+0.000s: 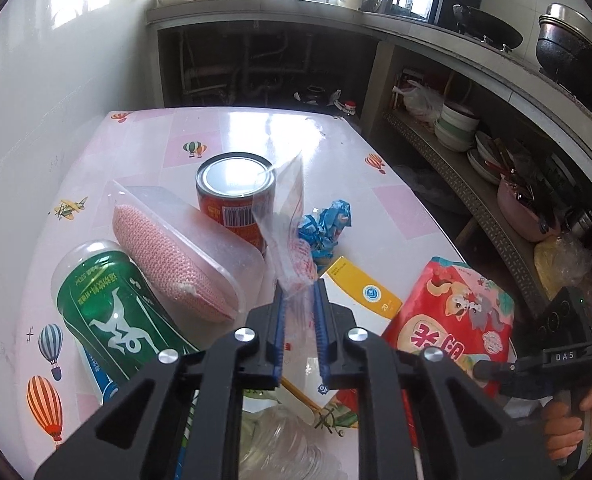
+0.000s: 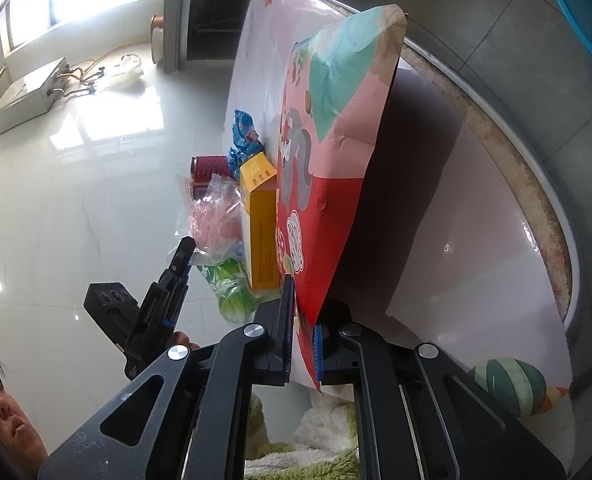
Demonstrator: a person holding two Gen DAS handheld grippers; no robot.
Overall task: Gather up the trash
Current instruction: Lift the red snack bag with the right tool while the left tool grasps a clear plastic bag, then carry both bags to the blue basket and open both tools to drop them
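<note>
My left gripper is shut on a clear plastic bag with red print and holds it up above the table. It also shows in the right wrist view. My right gripper is shut on the edge of a red cartoon-print bag, seen at the table's right edge. On the table lie a red can, a crumpled blue wrapper, a yellow box, a green bottle and a clear box with a pink sponge.
A clear empty bottle lies under my left gripper. Shelves with bowls and pots stand to the right. A tiled wall is on the left. A person's face shows at the lower left of the right wrist view.
</note>
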